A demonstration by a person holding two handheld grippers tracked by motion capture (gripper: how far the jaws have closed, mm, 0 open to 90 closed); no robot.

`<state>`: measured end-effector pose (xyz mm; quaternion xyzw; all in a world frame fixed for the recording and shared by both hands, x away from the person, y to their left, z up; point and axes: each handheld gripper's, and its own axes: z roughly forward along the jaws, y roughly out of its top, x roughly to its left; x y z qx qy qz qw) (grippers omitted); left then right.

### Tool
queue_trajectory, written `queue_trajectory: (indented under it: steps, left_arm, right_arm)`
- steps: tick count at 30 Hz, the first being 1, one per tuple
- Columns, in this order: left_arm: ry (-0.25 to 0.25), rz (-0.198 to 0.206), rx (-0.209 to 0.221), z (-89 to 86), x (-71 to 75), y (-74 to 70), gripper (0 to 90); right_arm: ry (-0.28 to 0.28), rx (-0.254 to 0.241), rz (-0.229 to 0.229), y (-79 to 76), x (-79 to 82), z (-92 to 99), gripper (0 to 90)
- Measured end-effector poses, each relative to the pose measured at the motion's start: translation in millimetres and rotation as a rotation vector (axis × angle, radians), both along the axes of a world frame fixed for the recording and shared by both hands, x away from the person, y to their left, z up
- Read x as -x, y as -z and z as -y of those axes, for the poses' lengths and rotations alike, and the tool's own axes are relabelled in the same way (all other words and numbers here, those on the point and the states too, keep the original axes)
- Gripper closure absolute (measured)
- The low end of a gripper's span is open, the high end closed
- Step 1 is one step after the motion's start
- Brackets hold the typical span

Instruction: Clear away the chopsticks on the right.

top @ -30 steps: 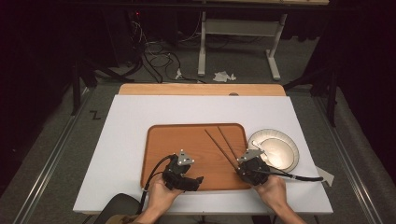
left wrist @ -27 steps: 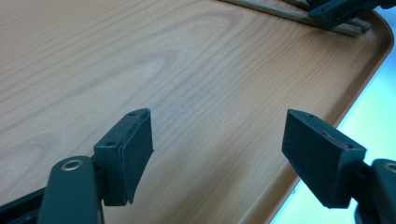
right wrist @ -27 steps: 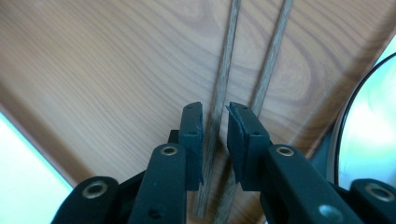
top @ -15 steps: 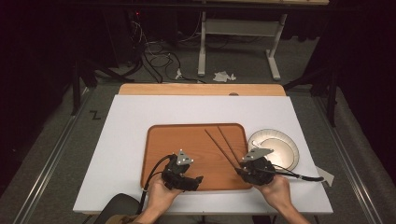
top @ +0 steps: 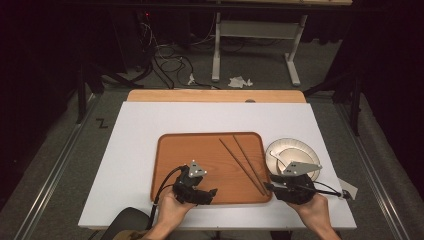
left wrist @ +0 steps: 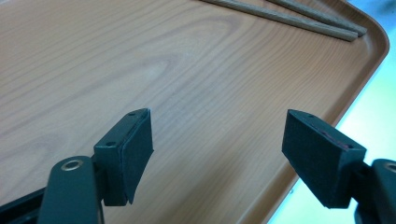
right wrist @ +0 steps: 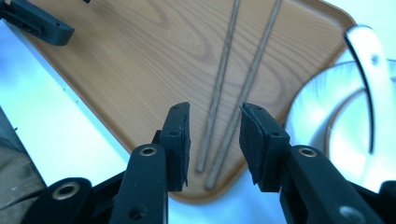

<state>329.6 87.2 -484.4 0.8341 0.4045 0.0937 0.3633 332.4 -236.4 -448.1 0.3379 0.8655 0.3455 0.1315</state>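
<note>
In the high view, the right gripper, whose jaws have just been opening with nothing pressed between them, is hovering at the lower-right end of two chopsticks lying diagonally toward upper left on the tray.

Overhead view forward-down, two close views, shared tray

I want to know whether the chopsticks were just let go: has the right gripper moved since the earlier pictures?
Yes. The right gripper has drawn back from the chopsticks toward the tray's near right corner, its jaws opening, with nothing held.
</note>
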Motion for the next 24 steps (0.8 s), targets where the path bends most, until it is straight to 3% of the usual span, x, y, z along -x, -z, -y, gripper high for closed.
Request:
queue_trajectory:
  steps: [4,11,14,24]
  left_arm:
    - [0.004,0.002,-0.004,-0.8,0.9,-1.1,24.8]
    - [0.004,0.01,0.0,-2.8,3.9,-3.1,24.7]
    - [-0.003,0.011,0.006,-3.6,4.3,-3.2,24.7]
    - [-0.001,0.01,0.003,-3.3,3.3,-2.5,24.7]
  right_arm:
    - [0.003,0.024,0.025,4.8,8.3,7.4,60.7]
    - [-0.01,0.041,0.03,12.5,17.8,9.6,60.2]
    - [-0.001,0.004,-0.03,21.0,16.7,14.0,59.2]
    - [0.02,-0.012,-0.011,24.0,15.6,17.3,57.0]
